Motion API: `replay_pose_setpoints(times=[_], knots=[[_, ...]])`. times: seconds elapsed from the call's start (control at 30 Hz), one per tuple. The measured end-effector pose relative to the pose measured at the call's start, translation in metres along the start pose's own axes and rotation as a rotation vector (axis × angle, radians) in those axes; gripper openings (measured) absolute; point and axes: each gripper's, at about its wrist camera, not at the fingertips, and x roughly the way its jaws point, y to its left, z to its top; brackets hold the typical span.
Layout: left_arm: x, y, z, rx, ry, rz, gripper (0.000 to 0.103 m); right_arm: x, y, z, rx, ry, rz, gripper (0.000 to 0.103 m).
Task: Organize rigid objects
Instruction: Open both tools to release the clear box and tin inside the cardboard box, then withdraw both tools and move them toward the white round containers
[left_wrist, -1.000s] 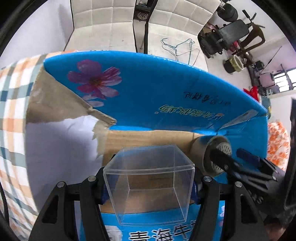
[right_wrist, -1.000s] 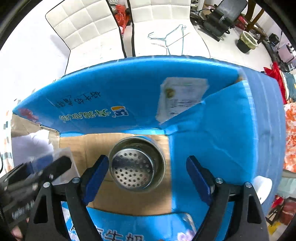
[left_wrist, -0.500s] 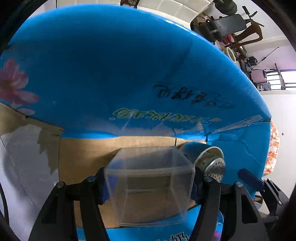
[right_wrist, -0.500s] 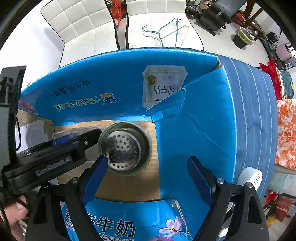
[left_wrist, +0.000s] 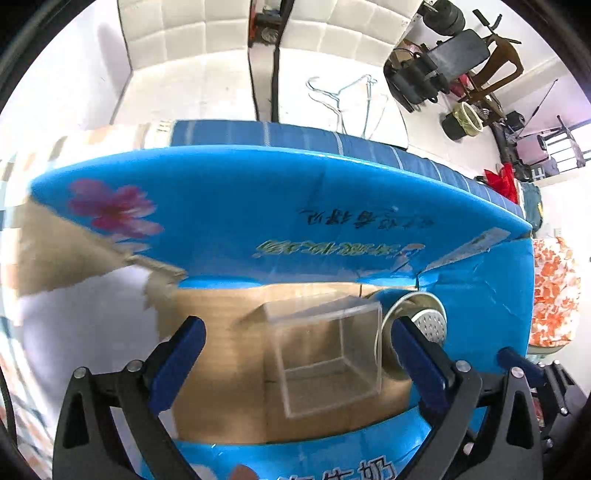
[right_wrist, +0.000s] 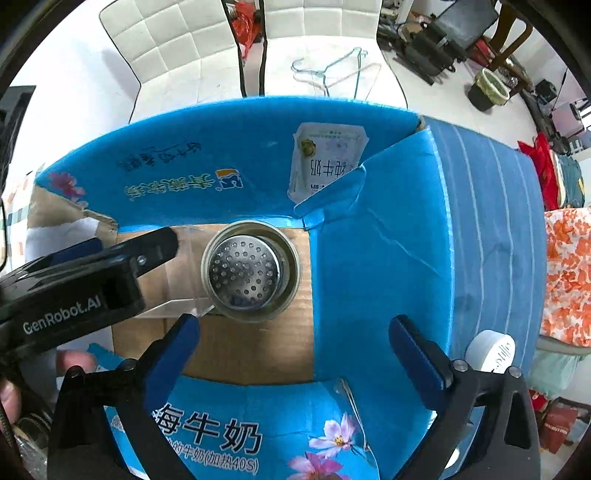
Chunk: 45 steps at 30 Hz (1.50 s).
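In the left wrist view the left gripper (left_wrist: 295, 354) fills the lower frame, its jaws having just swung wide apart; the clear plastic box (left_wrist: 328, 354) sits between them, touched by neither pad. It rests on the brown floor of the blue carton (left_wrist: 258, 206), right of centre, its open mouth facing up toward the camera and tipped slightly. It is near cubic, so no long axis shows. Touching its right side stands the metal strainer cup (left_wrist: 413, 325).

In the right wrist view the right gripper (right_wrist: 293, 354) also has its jaws just opened wide, holding nothing. Above them, at frame centre, the cup stands upright, its axis vertical, perforated insert facing the lens. Farther back rises the carton's printed wall.
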Motion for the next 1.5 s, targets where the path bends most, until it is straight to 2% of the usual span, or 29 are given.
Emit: replay_pose_setpoints(times=[0.07, 0.23, 0.5, 0.77, 1.03, 1.23, 1.4, 1.5], knots=[[-0.011, 0.01, -0.02, 0.012, -0.022, 0.032, 0.103, -0.009, 0.002, -0.007, -0.012, -0.018, -0.002, 0.103], [-0.055, 0.016, -0.048, 0.032, -0.106, 0.117, 0.103, -0.039, 0.008, -0.034, -0.047, -0.076, 0.027, 0.103], [-0.105, -0.005, -0.085, 0.042, -0.258, 0.213, 0.103, -0.104, 0.006, -0.093, -0.09, -0.214, 0.071, 0.103], [-0.159, -0.032, -0.13, 0.024, -0.37, 0.237, 0.103, -0.162, -0.017, -0.137, -0.086, -0.311, 0.111, 0.103], [-0.194, -0.062, -0.175, 0.036, -0.412, 0.243, 0.103, -0.198, -0.041, -0.181, -0.098, -0.358, 0.136, 0.103], [-0.198, -0.08, -0.193, 0.046, -0.406, 0.218, 0.103, -0.211, -0.08, -0.206, -0.052, -0.376, 0.161, 0.103], [-0.175, -0.094, -0.21, 0.054, -0.372, 0.199, 0.103, -0.186, -0.142, -0.223, 0.062, -0.335, 0.126, 0.103], [-0.131, -0.101, -0.22, 0.06, -0.281, 0.197, 0.103, -0.146, -0.184, -0.233, 0.137, -0.236, 0.107, 0.103]])
